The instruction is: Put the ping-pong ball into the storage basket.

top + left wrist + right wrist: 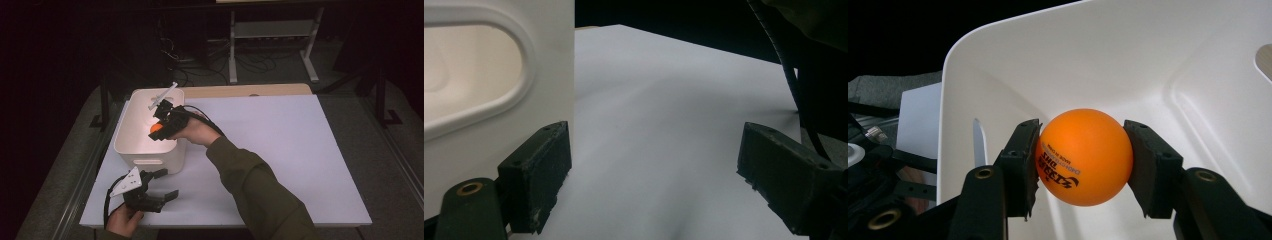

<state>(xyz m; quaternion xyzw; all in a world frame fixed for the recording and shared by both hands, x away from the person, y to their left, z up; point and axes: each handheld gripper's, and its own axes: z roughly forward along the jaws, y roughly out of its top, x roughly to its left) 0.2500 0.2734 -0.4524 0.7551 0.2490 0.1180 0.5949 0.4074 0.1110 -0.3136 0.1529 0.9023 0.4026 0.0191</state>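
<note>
An orange ping-pong ball (1083, 156) with dark print sits pinched between the two black pads of my right gripper (1082, 167), which is shut on it. The ball (156, 128) hangs over the inside of a white plastic bin (131, 145) at the table's left; my right gripper (162, 127) reaches into the bin from the right. The bin's inner walls (1128, 65) rise behind the ball. My left gripper (162, 185) rests low near the front left of the table, just in front of the bin, open with nothing between its jaws (654, 175).
The bin's front wall with its oval handle slot (474, 90) stands right by the left jaw of my left gripper. The white tabletop (280, 150) stretches to the right. A wooden strip (250, 91) runs along the far edge. Dark floor, cables and a metal stand lie beyond.
</note>
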